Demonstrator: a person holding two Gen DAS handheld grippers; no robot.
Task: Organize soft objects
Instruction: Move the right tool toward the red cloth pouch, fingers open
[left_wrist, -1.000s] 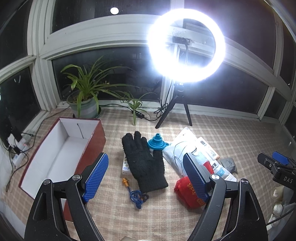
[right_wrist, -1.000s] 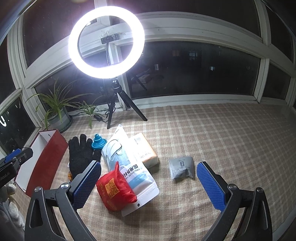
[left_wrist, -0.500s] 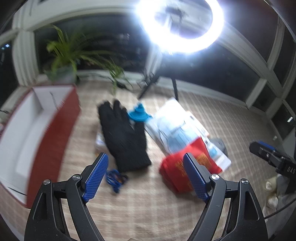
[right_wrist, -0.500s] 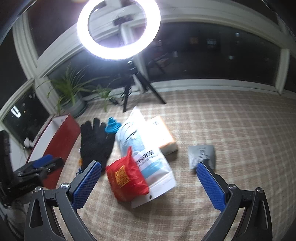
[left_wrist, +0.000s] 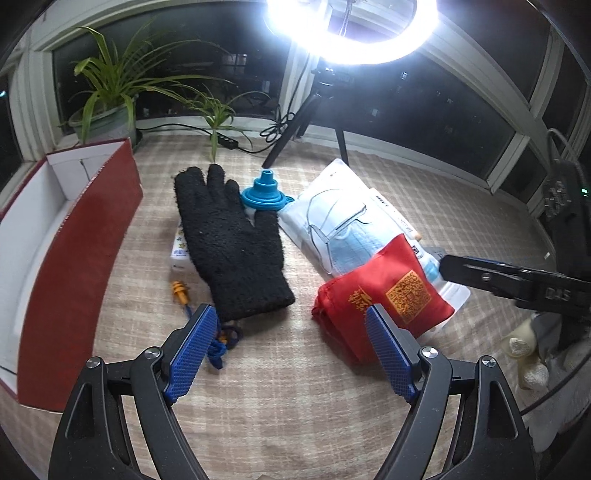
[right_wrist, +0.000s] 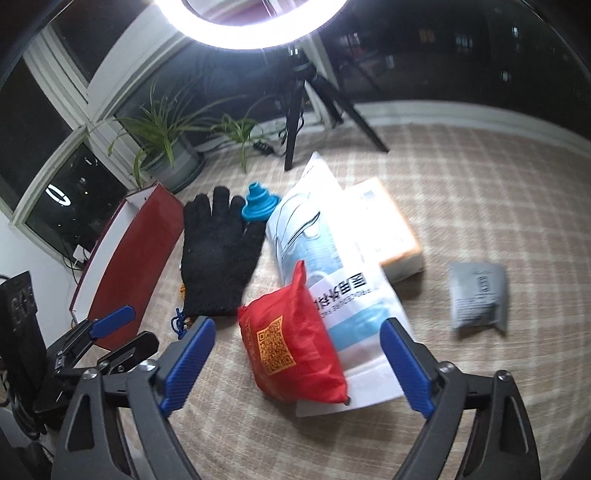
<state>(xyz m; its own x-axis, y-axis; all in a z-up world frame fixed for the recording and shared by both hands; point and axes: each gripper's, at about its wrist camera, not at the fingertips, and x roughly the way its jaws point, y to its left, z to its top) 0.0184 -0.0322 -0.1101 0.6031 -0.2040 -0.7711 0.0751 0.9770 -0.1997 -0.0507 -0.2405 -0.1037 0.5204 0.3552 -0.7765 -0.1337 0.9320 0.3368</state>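
soft goods ahead of both grippers, nothing held

glove (left_wrist: 229, 240), black and fuzzy, lies flat just ahead of my left gripper (left_wrist: 288, 354), cuff toward me and almost between the blue pads, fingers pointing away. the left jaws are spread wide with nothing in them. i judge the glove light, limp and grippy: it will drape and fold when lifted, so i would pinch the cuff edge nearest the left pad, where the knit looks thickest, rather than a loose finger. a blue cord with orange earplugs (left_wrist: 218, 332) lies partly under that cuff, touching my left pad's tip, and could come up with it.

the red pouch (right_wrist: 291, 343) sits right between the spread pads of my right gripper (right_wrist: 295, 365), also empty. it looks like thin, slick fabric, puffy and light; it rests partly on the mask packet (right_wrist: 332, 273), so a low pinch might catch that film too. i would take it across the bulging middle, where the cloth can bunch between the pads, not by the pointed upper corner.

the mask packet looks smooth and floppy, likely to slide. a small grey packet (right_wrist: 478, 299) lies well off to the right of the right pad. the red box (left_wrist: 55, 258), open, stands left of my left gripper, the likely place for all of it. the blue funnel (left_wrist: 264, 195) beyond the glove may be soft silicone; i cannot tell.
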